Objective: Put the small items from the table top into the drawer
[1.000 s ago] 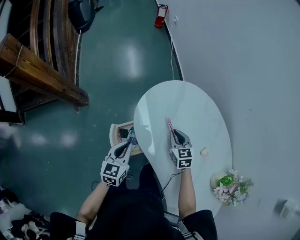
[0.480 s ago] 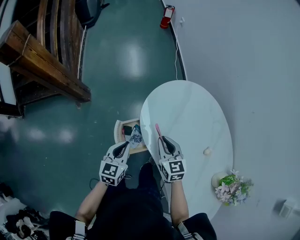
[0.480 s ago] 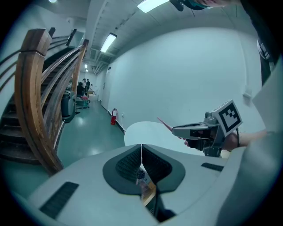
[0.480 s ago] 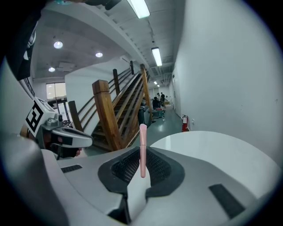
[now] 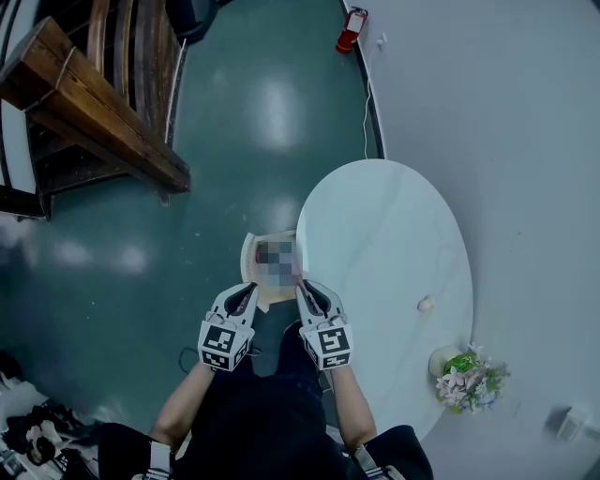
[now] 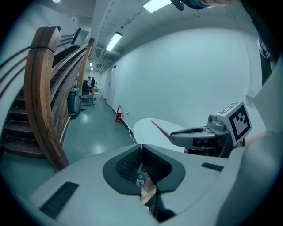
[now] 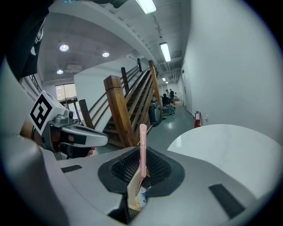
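Observation:
A thin pink stick (image 7: pixel 143 145) stands upright between the jaws of my right gripper (image 7: pixel 142 170), which is shut on it. In the head view that gripper (image 5: pixel 303 287) hovers over the open wooden drawer (image 5: pixel 246 262) at the left edge of the white oval table (image 5: pixel 394 234). My left gripper (image 5: pixel 247 291) is beside it, at the drawer's near left, shut with nothing in it (image 6: pixel 141 152). A mosaic patch hides most of the drawer's inside. A small cream item (image 5: pixel 427 304) lies on the table near its right edge.
A pot of flowers (image 5: pixel 464 375) sits at the table's near right end. A wooden staircase (image 5: pixel 94 103) fills the far left, and a red fire extinguisher (image 5: pixel 351 28) stands by the wall. Green floor surrounds the table, and a cable (image 5: pixel 367 103) runs along the wall.
My right gripper has carried the pink stick left, from over the table top to above the drawer. The left gripper stays shut beside the drawer.

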Available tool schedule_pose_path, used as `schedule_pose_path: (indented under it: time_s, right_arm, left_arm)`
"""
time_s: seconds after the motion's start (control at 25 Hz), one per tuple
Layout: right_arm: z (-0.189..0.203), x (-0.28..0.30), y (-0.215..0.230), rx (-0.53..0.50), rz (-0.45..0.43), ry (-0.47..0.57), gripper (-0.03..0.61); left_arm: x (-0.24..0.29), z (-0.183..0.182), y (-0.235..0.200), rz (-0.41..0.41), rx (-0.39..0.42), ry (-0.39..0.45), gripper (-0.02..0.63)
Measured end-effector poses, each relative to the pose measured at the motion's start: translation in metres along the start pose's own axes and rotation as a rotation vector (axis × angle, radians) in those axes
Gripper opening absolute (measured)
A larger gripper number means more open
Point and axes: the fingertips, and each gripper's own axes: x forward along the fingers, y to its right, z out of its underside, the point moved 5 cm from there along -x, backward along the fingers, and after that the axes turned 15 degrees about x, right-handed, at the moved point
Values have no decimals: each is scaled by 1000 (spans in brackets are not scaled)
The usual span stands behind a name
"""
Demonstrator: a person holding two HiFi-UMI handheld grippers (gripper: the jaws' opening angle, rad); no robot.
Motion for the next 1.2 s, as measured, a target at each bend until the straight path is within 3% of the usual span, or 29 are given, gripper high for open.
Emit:
schedule_pose_path:
  time_s: [0.32, 1.2]
  right_arm:
    - [36, 40, -10, 23, 2, -79, 63]
    - [147, 158, 22, 69, 110, -260, 63]
  left_arm:
    - [0, 28, -20, -9, -22, -28, 21]
    - [40, 107, -69, 25, -53, -121, 20]
